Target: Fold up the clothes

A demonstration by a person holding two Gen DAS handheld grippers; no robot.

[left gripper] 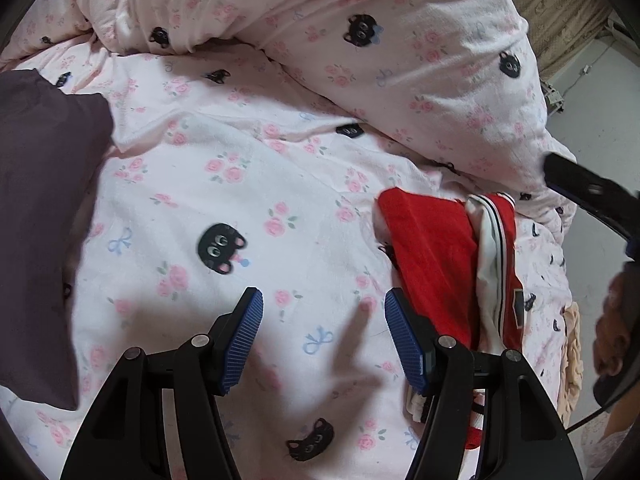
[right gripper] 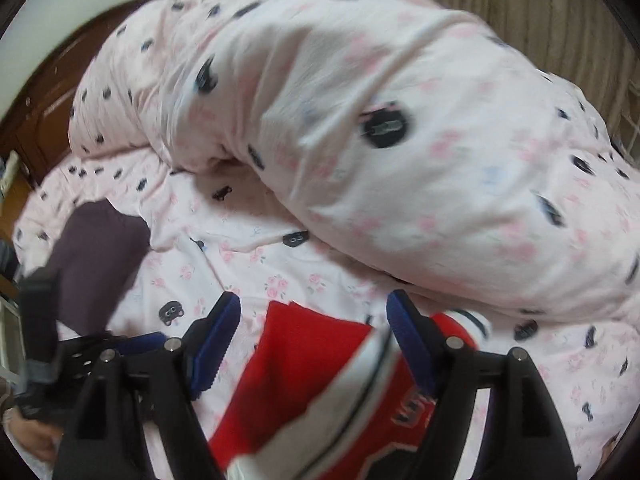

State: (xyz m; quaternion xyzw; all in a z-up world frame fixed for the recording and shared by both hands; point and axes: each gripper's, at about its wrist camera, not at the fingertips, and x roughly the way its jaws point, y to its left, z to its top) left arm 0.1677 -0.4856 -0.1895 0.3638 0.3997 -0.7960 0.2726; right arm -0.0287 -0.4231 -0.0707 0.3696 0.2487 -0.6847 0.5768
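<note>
A bed is filling both views, covered in a pink sheet printed with roses, bows and black cat faces. A big rolled-up duvet in the same print is bulging across the top of the frame and taking up most of the upper right in the right wrist view, where it's blurry. No bins or baskets showing, everything's just lying on the sheet.

One red jersey with white, striped trim is sitting folded at the right of the left wrist view, and at bottom centre of the right wrist view. One dark purple garment is lying at the left edge, well apart from it.

The left gripper is hovering over bare sheet with its blue pads spread wide, nothing between them, the right pad just beside the jersey's edge. The right gripper is also gaping, hanging over the jersey without clamping it. A beige curtain is peeking in at upper right.
</note>
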